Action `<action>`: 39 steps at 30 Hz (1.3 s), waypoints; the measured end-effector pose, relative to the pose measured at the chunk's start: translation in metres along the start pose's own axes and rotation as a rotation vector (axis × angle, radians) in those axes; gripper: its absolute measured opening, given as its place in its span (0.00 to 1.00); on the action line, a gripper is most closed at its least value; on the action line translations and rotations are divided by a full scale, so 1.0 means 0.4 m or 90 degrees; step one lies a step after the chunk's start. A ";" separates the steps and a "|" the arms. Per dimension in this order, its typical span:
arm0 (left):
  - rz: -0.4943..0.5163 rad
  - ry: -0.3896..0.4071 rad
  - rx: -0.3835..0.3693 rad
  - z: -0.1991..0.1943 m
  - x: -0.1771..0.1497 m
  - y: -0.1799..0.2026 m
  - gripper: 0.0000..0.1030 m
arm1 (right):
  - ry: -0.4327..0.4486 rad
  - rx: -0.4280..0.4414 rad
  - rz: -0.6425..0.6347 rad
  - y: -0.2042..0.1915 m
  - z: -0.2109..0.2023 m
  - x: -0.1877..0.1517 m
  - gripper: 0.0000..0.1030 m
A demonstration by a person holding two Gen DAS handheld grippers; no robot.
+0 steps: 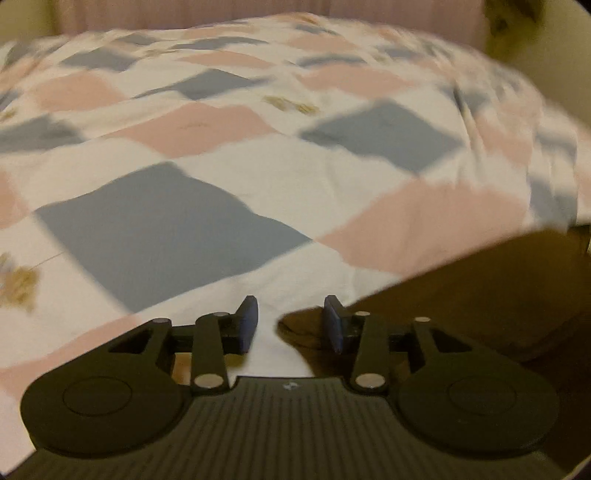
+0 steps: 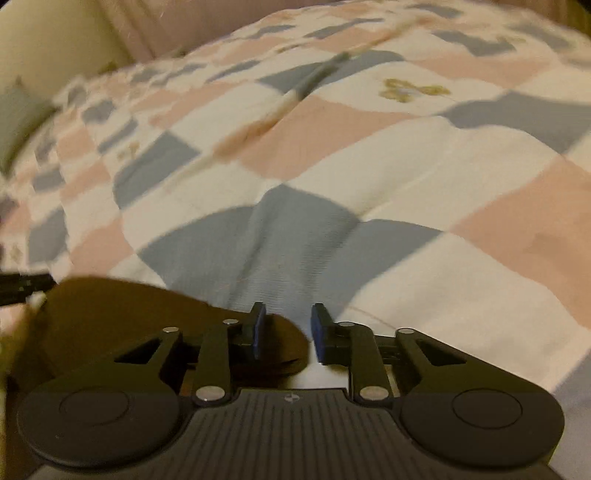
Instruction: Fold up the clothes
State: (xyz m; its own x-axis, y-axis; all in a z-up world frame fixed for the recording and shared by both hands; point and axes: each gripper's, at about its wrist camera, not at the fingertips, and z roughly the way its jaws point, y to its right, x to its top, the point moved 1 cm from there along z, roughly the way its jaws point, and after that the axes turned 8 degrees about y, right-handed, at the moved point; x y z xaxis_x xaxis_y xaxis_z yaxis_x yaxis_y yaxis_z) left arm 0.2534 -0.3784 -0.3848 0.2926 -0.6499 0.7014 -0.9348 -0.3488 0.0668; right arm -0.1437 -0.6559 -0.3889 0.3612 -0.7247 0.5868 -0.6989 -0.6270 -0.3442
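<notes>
A dark brown garment (image 1: 461, 295) lies flat on the bed, filling the lower right of the left wrist view. Its left corner reaches in between the blue pads of my left gripper (image 1: 291, 325), which is open and not clamped on it. The right wrist view has the same brown garment (image 2: 122, 314) at the lower left. There its rounded right edge lies between the fingers of my right gripper (image 2: 288, 332), also open. Both views are blurred by motion.
A quilt (image 1: 229, 155) of pink, grey-blue and white squares covers the bed under the garment and stretches far ahead. A pink upright surface (image 1: 258, 11) stands behind the bed. A black object (image 2: 22, 284) pokes in at the left edge of the right wrist view.
</notes>
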 end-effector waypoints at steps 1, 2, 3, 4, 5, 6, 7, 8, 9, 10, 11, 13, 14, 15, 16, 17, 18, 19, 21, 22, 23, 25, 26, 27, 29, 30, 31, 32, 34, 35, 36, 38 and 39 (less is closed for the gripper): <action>-0.013 0.007 0.004 -0.023 0.009 -0.011 0.30 | -0.004 0.002 0.005 0.006 -0.012 0.007 0.31; -0.027 0.011 0.001 -0.039 0.017 -0.023 0.30 | -0.010 0.020 0.019 0.017 -0.018 0.016 0.34; -0.056 0.008 -0.016 -0.048 0.026 -0.039 0.31 | -0.014 0.041 0.046 0.029 -0.017 0.025 0.39; -0.100 -0.003 -0.040 -0.045 0.030 -0.059 0.32 | -0.018 0.063 0.073 0.042 -0.015 0.034 0.41; -0.146 -0.019 -0.063 -0.031 0.030 -0.077 0.35 | -0.022 0.084 0.100 0.054 -0.013 0.043 0.42; -0.193 -0.036 -0.087 -0.016 0.030 -0.095 0.37 | -0.038 0.101 0.129 0.063 0.004 0.045 0.46; -0.240 -0.054 -0.108 0.002 0.029 -0.112 0.39 | -0.056 0.113 0.157 0.074 0.018 0.040 0.47; -0.285 -0.075 -0.123 0.025 0.024 -0.124 0.42 | -0.074 0.125 0.185 0.085 0.032 0.035 0.47; -0.327 -0.091 -0.134 0.047 0.013 -0.136 0.42 | -0.081 0.145 0.219 0.096 0.040 0.027 0.47; -0.370 -0.108 -0.144 0.068 0.002 -0.148 0.42 | -0.087 0.165 0.254 0.107 0.047 0.020 0.47; -0.405 -0.120 -0.158 0.087 -0.008 -0.155 0.42 | -0.093 0.186 0.288 0.117 0.054 0.012 0.48; -0.441 -0.125 -0.190 0.110 -0.022 -0.152 0.42 | -0.101 0.211 0.308 0.119 0.070 0.006 0.49; -0.433 -0.124 -0.196 0.116 -0.021 -0.143 0.40 | -0.103 0.217 0.309 0.117 0.076 0.004 0.49; -0.414 -0.124 -0.202 0.119 -0.021 -0.130 0.40 | -0.107 0.227 0.309 0.116 0.085 0.005 0.49; -0.391 -0.128 -0.209 0.121 -0.021 -0.116 0.32 | -0.110 0.234 0.304 0.114 0.089 0.006 0.45; -0.368 -0.133 -0.216 0.122 -0.021 -0.103 0.18 | -0.114 0.239 0.285 0.104 0.094 0.011 0.40; -0.345 -0.137 -0.221 0.120 -0.021 -0.091 0.15 | -0.118 0.241 0.255 0.089 0.094 0.016 0.23; -0.321 -0.131 -0.221 0.113 -0.018 -0.084 0.14 | -0.113 0.233 0.214 0.069 0.087 0.022 0.22; -0.259 -0.100 -0.221 0.077 -0.002 -0.068 0.13 | -0.086 0.213 0.143 0.034 0.054 0.035 0.20; -0.235 -0.083 -0.222 0.051 0.007 -0.062 0.13 | -0.070 0.207 0.116 0.020 0.035 0.040 0.19; -0.216 -0.068 -0.222 0.024 0.014 -0.058 0.13 | -0.046 0.206 0.092 0.006 0.003 0.043 0.19; -0.174 -0.039 -0.214 -0.045 0.023 -0.041 0.13 | 0.003 0.208 0.047 -0.025 -0.070 0.044 0.18; -0.151 -0.024 -0.209 -0.083 0.025 -0.031 0.13 | 0.028 0.212 0.026 -0.043 -0.110 0.041 0.18; -0.130 -0.009 -0.204 -0.123 0.026 -0.021 0.13 | 0.050 0.214 0.008 -0.059 -0.155 0.033 0.18; -0.096 0.019 -0.195 -0.216 0.012 -0.001 0.13 | 0.093 0.214 -0.028 -0.098 -0.251 0.010 0.17; -0.088 0.029 -0.191 -0.257 0.000 0.007 0.13 | 0.105 0.210 -0.040 -0.116 -0.298 -0.011 0.17; -0.081 0.033 -0.185 -0.303 -0.020 0.014 0.14 | 0.117 0.205 -0.051 -0.134 -0.345 -0.033 0.17; -0.072 0.036 -0.179 -0.345 -0.045 0.023 0.14 | 0.128 0.201 -0.062 -0.151 -0.393 -0.055 0.17; -0.049 0.036 -0.165 -0.425 -0.098 0.042 0.15 | 0.125 0.177 -0.099 -0.195 -0.473 -0.127 0.17; -0.029 0.029 -0.153 -0.456 -0.131 0.057 0.16 | 0.123 0.165 -0.117 -0.216 -0.513 -0.164 0.17; -0.006 0.019 -0.140 -0.486 -0.169 0.072 0.16 | 0.108 0.140 -0.139 -0.237 -0.536 -0.215 0.17; 0.050 -0.005 -0.107 -0.529 -0.263 0.105 0.17 | 0.077 0.088 -0.183 -0.279 -0.580 -0.321 0.17; 0.079 -0.019 -0.089 -0.541 -0.316 0.119 0.17 | 0.058 0.056 -0.204 -0.294 -0.586 -0.375 0.17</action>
State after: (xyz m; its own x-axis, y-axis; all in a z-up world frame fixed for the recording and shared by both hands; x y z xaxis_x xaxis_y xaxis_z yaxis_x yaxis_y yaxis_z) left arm 0.1284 -0.1669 -0.3167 0.1767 -0.7023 0.6895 -0.9825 -0.1682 0.0805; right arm -0.2603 -0.4067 -0.2647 0.4943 -0.4605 0.7373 -0.5013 -0.8439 -0.1910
